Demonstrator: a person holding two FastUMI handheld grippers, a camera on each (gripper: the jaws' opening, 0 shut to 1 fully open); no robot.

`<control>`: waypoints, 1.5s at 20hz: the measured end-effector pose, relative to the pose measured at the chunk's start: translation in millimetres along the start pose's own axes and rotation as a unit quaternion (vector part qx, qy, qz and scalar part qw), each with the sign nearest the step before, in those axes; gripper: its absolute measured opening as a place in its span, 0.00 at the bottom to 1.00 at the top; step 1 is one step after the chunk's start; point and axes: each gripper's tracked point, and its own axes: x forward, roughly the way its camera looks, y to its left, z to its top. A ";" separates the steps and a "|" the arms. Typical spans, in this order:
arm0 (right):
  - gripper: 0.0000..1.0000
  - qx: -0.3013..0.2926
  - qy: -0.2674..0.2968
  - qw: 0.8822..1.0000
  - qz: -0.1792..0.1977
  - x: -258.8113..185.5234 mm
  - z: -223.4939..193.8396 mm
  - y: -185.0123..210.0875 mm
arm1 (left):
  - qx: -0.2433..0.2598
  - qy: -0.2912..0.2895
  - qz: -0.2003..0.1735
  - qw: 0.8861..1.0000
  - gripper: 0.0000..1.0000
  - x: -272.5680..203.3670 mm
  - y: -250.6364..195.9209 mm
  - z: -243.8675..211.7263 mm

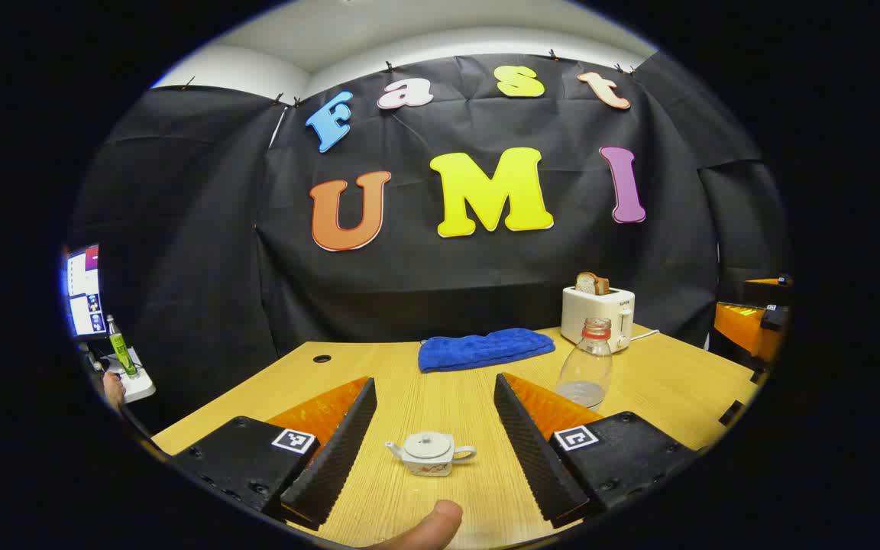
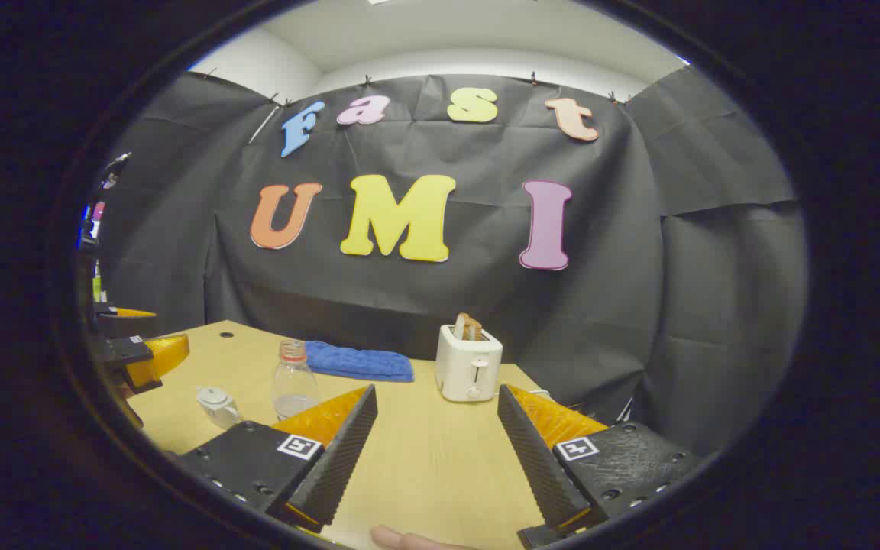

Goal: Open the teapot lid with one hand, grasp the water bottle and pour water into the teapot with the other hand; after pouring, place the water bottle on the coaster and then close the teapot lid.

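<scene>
White teapot [image 1: 429, 453], lid on, is framed between the spread fingers of the left gripper [image 1: 432, 458]. Right gripper [image 2: 435, 462] is held apart too. The bottle [image 1: 587, 365] behind the teapot is partly hidden.

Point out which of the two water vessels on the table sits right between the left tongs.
The small white teapot, lid on, sits between the open left tongs. The clear water bottle with the red neck ring stands farther back, to their right.

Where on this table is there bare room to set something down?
Bare wood lies in front of the white toaster, between it and the right claw. The far-left corner beyond the folded blue towel is free. Crowded: small white teapot and clear plastic bottle.
</scene>
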 end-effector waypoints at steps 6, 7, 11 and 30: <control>0.95 -0.003 0.001 1.000 0.001 0.7 -1.5 1.2 | -0.023 0.005 0.009 1.000 0.99 4.5 13.8 -3.4; 0.95 -0.005 0.002 1.000 0.003 0.1 -1.7 3.1 | -0.025 0.007 0.010 1.000 0.99 5.4 14.8 -5.9; 0.97 -0.017 0.004 1.000 0.008 0.9 -3.0 7.3 | -0.027 0.016 0.017 0.999 0.99 6.5 16.0 -9.3; 0.95 -0.016 0.028 0.999 0.001 11.3 -17.1 4.1 | -0.034 0.041 0.008 0.999 0.98 69.5 15.4 -73.4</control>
